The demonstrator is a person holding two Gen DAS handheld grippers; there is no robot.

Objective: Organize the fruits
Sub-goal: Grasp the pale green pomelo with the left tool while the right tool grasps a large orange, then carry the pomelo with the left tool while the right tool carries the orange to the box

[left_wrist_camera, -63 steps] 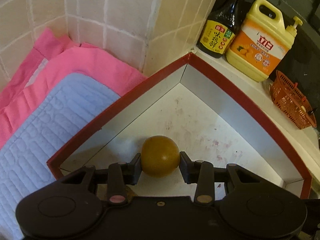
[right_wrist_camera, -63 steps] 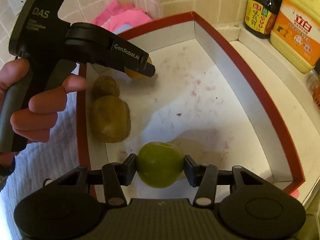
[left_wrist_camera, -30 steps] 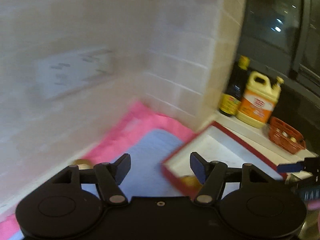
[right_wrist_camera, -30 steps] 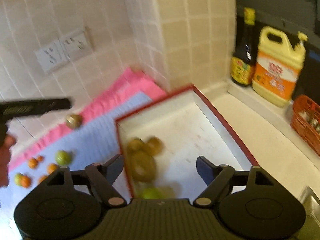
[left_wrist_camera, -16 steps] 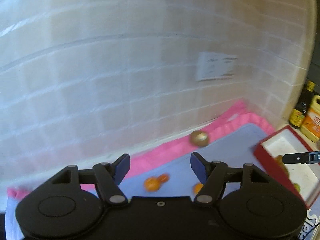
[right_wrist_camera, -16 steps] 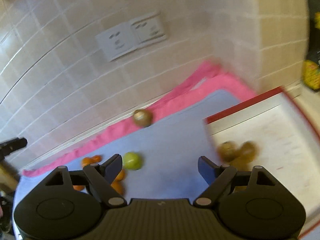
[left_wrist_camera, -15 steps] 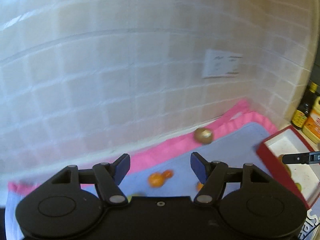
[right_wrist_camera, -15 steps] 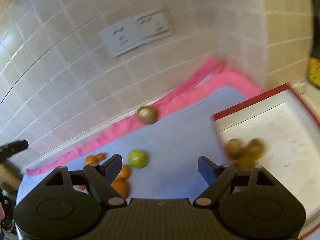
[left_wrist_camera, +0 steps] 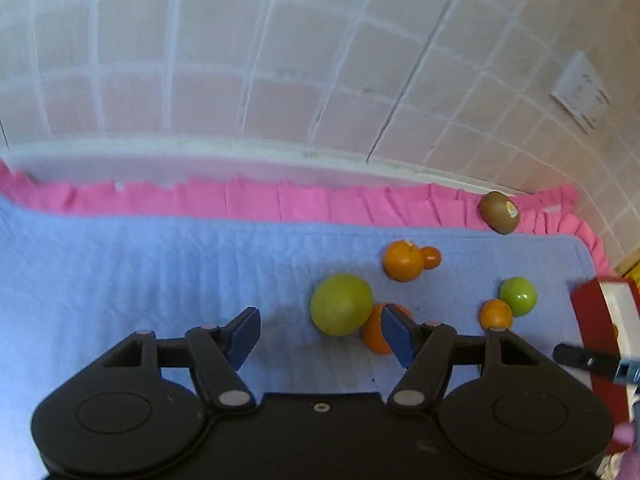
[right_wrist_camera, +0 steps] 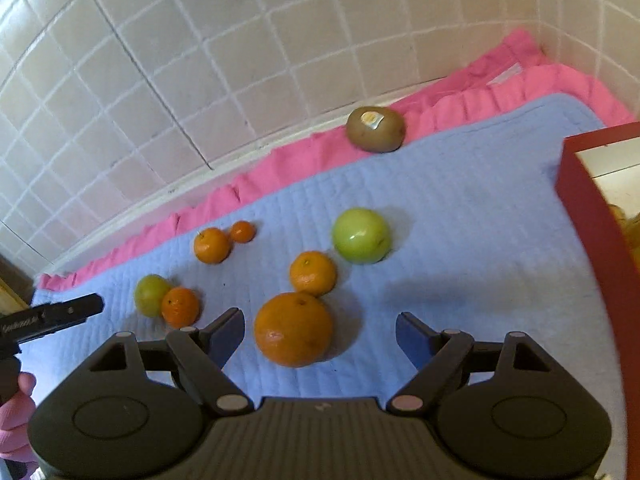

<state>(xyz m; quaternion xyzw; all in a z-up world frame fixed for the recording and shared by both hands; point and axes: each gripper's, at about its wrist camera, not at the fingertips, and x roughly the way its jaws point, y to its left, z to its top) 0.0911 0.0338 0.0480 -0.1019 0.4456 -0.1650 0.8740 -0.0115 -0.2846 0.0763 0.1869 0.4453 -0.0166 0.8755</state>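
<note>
Loose fruit lies on a blue quilted mat (right_wrist_camera: 460,208). In the right wrist view my right gripper (right_wrist_camera: 320,334) is open, and a large orange (right_wrist_camera: 294,328) sits on the mat between its fingers, nearer the left one, with neither pad touching it. Beyond lie a smaller orange (right_wrist_camera: 313,273), a green apple (right_wrist_camera: 361,235) and a kiwi (right_wrist_camera: 375,129). In the left wrist view my left gripper (left_wrist_camera: 320,334) is open just behind a green fruit (left_wrist_camera: 342,304). An orange (left_wrist_camera: 374,336) is partly hidden by its right finger.
A red-rimmed white box (right_wrist_camera: 588,216) holding fruit stands at the mat's right end. A pink cloth (left_wrist_camera: 280,200) lies under the mat along the tiled wall (left_wrist_camera: 240,60). More small oranges (right_wrist_camera: 212,245) and a green fruit (right_wrist_camera: 151,294) lie on the left. A person's hand (right_wrist_camera: 16,420) holds the left gripper.
Both grippers released their fruit in the red box, swung left away from it and sank toward the mat. The loose fruit now lies close in front of their open fingers.
</note>
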